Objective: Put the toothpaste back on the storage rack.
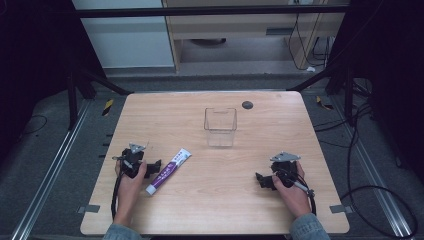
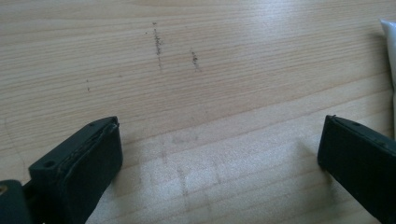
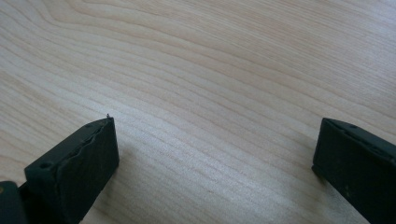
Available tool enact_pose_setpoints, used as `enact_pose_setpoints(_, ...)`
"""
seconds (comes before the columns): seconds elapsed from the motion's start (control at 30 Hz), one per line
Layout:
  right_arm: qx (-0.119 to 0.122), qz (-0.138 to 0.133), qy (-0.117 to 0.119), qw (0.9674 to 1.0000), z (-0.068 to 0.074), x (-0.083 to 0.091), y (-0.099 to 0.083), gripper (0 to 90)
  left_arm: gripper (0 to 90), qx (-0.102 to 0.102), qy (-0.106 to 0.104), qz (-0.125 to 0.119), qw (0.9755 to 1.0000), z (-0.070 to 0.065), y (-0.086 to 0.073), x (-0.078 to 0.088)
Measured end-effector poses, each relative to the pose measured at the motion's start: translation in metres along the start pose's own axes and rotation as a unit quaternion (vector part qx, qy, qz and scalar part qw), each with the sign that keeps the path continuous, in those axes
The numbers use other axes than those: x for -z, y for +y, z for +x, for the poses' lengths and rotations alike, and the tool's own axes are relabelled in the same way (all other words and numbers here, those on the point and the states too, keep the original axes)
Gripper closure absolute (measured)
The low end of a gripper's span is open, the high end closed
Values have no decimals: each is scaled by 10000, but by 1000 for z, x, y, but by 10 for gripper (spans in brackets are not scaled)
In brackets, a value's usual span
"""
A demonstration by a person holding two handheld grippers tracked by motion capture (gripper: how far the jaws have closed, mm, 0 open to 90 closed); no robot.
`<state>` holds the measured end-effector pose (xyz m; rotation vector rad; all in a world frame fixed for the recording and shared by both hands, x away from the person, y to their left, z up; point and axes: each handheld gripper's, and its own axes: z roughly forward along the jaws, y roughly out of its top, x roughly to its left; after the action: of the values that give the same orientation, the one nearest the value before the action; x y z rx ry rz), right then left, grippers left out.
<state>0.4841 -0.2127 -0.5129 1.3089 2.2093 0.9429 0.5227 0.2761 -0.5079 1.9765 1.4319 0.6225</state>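
My left gripper rests low on the wooden table at about eight o'clock from the table's middle, my left hand wrapped around its body. In the left gripper view its jaws stand spread wide with bare wood grain between them and nothing pinched. Just beside it, toward three o'clock, lies the toothpaste tube, white with a purple band, flat on the table and slanted so its white cap end points to seven o'clock and its crimped end to one o'clock. A sliver of the tube's white edge shows at the far right of the left gripper view, outside the jaws and not touching them.

Farther along, at twelve o'clock from the table's middle, a clear plastic container stands upright and open-topped, well apart from the tube. A small dark disc sits near it at one o'clock.

My right gripper lies at about four o'clock, my right hand on it. Its jaws are spread wide over plain wood, holding nothing.
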Motion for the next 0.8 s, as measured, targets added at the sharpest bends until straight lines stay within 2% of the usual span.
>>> enact_pose_setpoints(0.1, 14, 8, 2, 10000, 0, 1, -1, 4, 3, 20, 38, -3, 10000, 0, -1, 1)
enact_pose_setpoints(0.17, 19, -2, 18, 10000, 0, 1, -1, 4, 13, 12, 195, -72, 9998, -1, -2, 3)
enact_pose_setpoints(0.23, 26, 4, 19, 10000, 0, 2, -2, 4, 31, -13, 195, -143, 9997, -3, -2, 4)
enact_pose_setpoints(0.33, 12, 5, 27, 10000, 1, 3, -3, 4, 41, -84, 283, -482, 9984, -3, 1, 9)
enact_pose_setpoints(0.37, 18, 6, 24, 10000, 1, 3, -3, 4, 41, -67, 272, -576, 9979, -2, 2, 11)
enact_pose_setpoints(0.6, -49, 2, -72, 10000, 0, 3, -3, 6, 30, -93, 178, -822, 9964, -3, 1, 20)
enact_pose_setpoints(0.63, -49, 2, -72, 10000, 0, 3, -3, 6, 30, -123, 197, -876, 9959, -5, 1, 24)
enact_pose_setpoints(0.67, -88, -7, -103, 9999, 0, 3, -3, 6, 29, -208, 308, -987, 9944, -7, 3, 32)
enact_pose_setpoints(0.7, -88, -7, -103, 9999, 0, 3, -3, 6, 29, -208, 308, -987, 9944, -7, 3, 32)
enact_pose_setpoints(0.8, -87, -1, -130, 9999, 0, 4, -4, 7, 27, -326, 368, -1096, 9928, -11, 8, 49)
